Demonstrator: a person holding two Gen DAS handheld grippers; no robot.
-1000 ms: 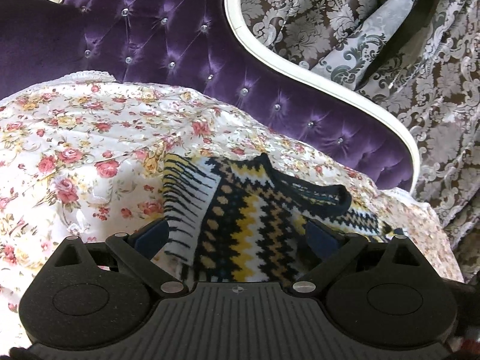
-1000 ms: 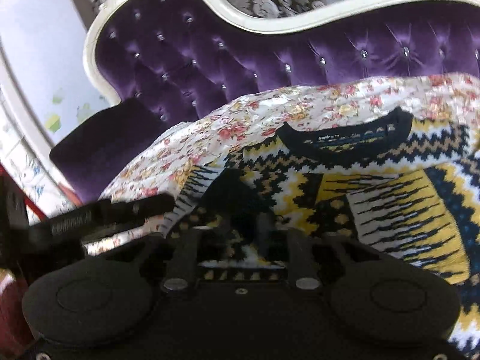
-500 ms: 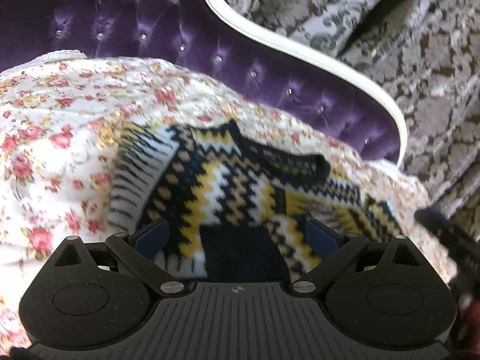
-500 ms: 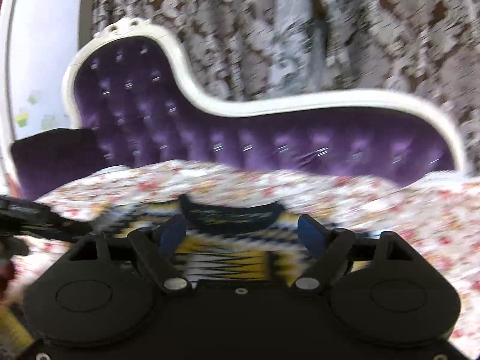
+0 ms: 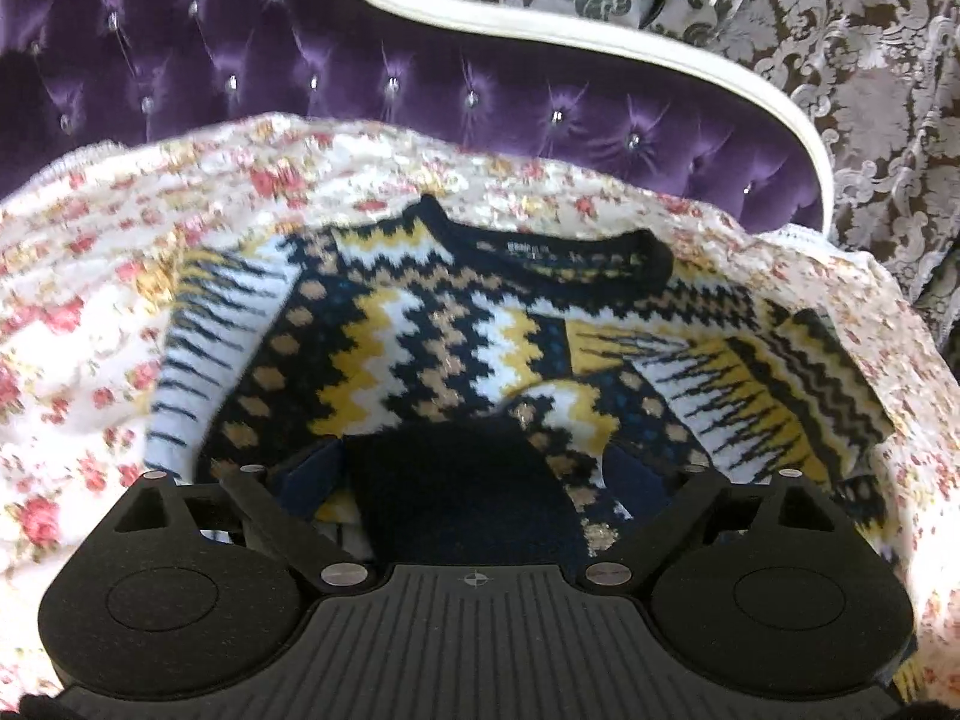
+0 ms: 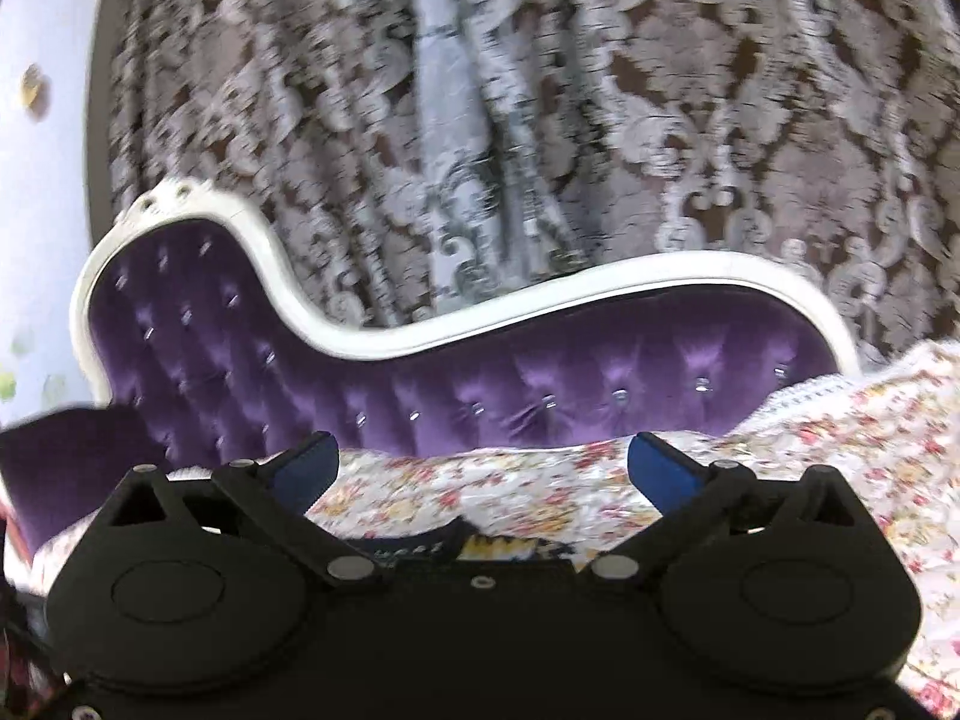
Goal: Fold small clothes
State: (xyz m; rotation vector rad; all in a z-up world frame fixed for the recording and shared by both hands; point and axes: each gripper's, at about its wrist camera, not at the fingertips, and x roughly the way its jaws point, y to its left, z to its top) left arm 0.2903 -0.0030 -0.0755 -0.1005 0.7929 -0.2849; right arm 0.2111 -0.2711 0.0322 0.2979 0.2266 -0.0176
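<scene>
**A:** Two grippers, which is closer to the yellow, white and navy zigzag knitted sweater (image 5: pixel 456 348)?

**B:** My left gripper (image 5: pixel 474 474). Its fingers are wide, closing a little, with the dark hem between them, not pinched.

**A:** The right gripper (image 6: pixel 483 468)?

**B:** Opening wide, empty, above the collar. Flowery bedspread (image 5: pixel 90 312) leaves room all around.

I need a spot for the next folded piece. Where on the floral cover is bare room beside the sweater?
The floral cover lies bare left of the sweater, up to the purple sofa back. A narrower bare strip runs between collar and sofa back. The right edge is tight. Nearest the left gripper, the sweater fills everything.
</scene>
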